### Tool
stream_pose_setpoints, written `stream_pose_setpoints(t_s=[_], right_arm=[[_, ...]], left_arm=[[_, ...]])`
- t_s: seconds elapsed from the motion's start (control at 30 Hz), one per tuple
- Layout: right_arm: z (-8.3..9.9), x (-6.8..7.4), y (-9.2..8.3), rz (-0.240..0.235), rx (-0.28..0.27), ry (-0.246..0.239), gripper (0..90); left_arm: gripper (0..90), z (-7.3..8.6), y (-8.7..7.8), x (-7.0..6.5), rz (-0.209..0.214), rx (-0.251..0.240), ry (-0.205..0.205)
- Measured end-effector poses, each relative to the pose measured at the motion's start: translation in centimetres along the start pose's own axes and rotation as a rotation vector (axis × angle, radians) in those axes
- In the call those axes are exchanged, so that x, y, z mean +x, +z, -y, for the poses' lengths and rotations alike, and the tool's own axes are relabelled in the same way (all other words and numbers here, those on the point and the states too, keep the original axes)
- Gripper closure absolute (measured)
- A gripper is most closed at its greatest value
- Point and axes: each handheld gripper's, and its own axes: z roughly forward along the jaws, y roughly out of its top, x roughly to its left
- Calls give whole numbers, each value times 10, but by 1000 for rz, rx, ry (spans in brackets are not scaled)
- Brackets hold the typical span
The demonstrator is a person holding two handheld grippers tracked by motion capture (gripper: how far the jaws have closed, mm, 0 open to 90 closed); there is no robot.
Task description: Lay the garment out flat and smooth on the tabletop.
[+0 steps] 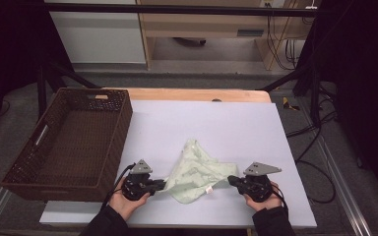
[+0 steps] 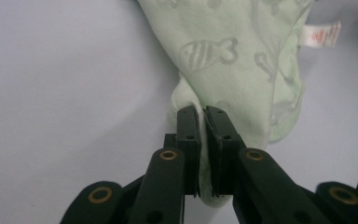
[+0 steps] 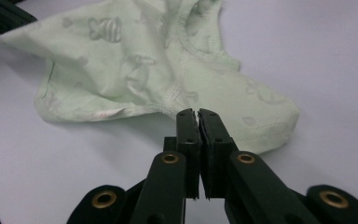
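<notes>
Now both grippers are pinching the light, floppy green garment (image 1: 197, 173) w/ closed jaws: left gripper (image 1: 158, 185) at its 8 o'clock edge, right gripper (image 1: 232, 180) at 3, probably a hem; it's lying mid-surface (image 1: 236, 123).

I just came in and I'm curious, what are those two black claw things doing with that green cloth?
A person is holding a gripper in each hand. The left gripper is shut on one edge of the pale green cloth, the one printed with little fish, and the right gripper is shut on the opposite edge. The cloth is crumpled on the white table, stretched between them. A brown woven basket sits at the left with nothing in it.
</notes>
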Motion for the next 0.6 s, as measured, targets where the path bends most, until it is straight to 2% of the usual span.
stream_pose_setpoints(t_s=[0.13,0.2,0.27,0.4,0.5,0.6], right_arm=[[10,-4,-6,-10,22,12,879],[14,-5,-3,-10,52,7,874],[15,-5,1,-17,72,3,851],[14,-5,1,-16,39,7,714],[13,-9,-2,6,-10,21,594],[12,-13,-2,46,-35,42,497]], left_arm=[[827,2,5,-3,-17,32,2],[806,2,5,-1,-27,23,-1],[746,1,4,2,-45,0,3],[545,-1,3,9,-63,-68,-1],[386,-4,4,13,-72,-117,12],[288,-9,7,18,-60,-154,26]])
